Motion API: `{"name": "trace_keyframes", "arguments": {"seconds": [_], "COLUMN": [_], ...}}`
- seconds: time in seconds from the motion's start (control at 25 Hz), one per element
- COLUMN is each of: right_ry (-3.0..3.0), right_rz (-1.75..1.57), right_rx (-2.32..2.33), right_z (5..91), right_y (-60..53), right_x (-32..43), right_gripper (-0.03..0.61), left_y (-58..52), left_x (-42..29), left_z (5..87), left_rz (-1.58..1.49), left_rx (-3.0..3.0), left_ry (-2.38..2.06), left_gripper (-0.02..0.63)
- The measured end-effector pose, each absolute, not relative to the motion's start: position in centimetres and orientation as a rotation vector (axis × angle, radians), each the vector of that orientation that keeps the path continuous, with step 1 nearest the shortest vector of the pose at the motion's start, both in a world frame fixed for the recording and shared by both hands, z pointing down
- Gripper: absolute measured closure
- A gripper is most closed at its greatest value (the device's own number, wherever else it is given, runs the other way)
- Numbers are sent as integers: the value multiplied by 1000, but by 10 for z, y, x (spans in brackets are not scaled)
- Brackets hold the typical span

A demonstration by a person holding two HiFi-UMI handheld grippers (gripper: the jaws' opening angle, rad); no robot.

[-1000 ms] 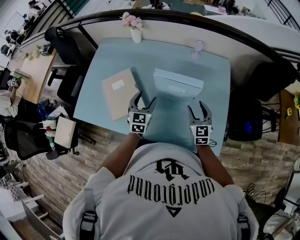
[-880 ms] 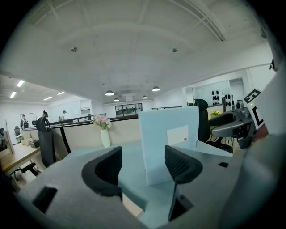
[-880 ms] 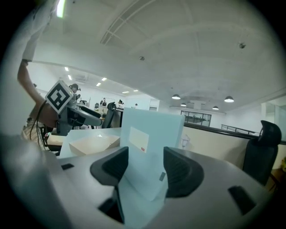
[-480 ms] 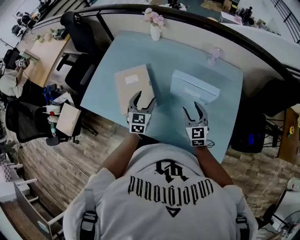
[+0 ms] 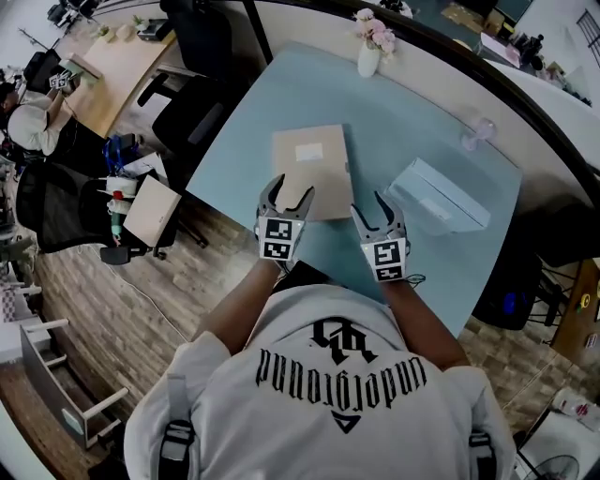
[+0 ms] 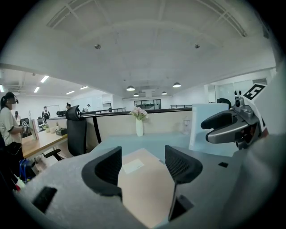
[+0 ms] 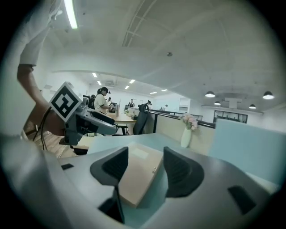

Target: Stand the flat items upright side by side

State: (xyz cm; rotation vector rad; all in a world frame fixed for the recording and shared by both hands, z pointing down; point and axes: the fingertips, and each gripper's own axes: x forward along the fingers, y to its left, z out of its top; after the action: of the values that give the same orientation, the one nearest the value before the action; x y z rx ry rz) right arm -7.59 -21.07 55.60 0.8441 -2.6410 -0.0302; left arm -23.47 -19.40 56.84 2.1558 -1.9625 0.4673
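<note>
Fingers (image 6: 181, 164) apart, tan box (image 5: 311, 169) just ahead

left claw (image 6: 143, 162) jaws apart, flat tan box (image 6: 147, 190) seen between; pale blue box (image 6: 203, 129) upright at right.

Your pale blue table (image 5: 427, 103) carries a white vase of pink flowers (image 5: 368, 58) at its far edge, against the beige partition (image 5: 309, 21). A small clear glass piece (image 5: 479, 132) stands near its far right corner. To your left, a black office chair (image 5: 199, 47) sits beside a wooden desk (image 5: 112, 70), with a person (image 5: 30, 127) there. A dark computer tower (image 5: 511, 298) stands on the floor to your right.
</note>
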Motion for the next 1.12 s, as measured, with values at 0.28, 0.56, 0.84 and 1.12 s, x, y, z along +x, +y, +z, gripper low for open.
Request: {"name": "trace_keyframes", "arguments": {"seconds": [0.28,0.56,0.84,1.12], "right_ry": [-2533,-2359,-2220,-2128], "right_rz": [146,393,648,842], "right_rx": [737,724,754,710], "right_z": [606,674,729,769], "right_y": [-246,-289,-318,-330], "right_x": [-146,-164,-167,-173], "right_gripper": [301,261,213,199], "left_y": [-207,-226,-234,-242], "left_x": [-294,-322,-329,-335], "left_z": [600,658,727,769], "left_rz": [470,491,490,461], "left_rx": [2058,1935,1777,1656], "left_ry": [-1910,-1757,-1576,-1466], "left_gripper": [290,282,265,253]}}
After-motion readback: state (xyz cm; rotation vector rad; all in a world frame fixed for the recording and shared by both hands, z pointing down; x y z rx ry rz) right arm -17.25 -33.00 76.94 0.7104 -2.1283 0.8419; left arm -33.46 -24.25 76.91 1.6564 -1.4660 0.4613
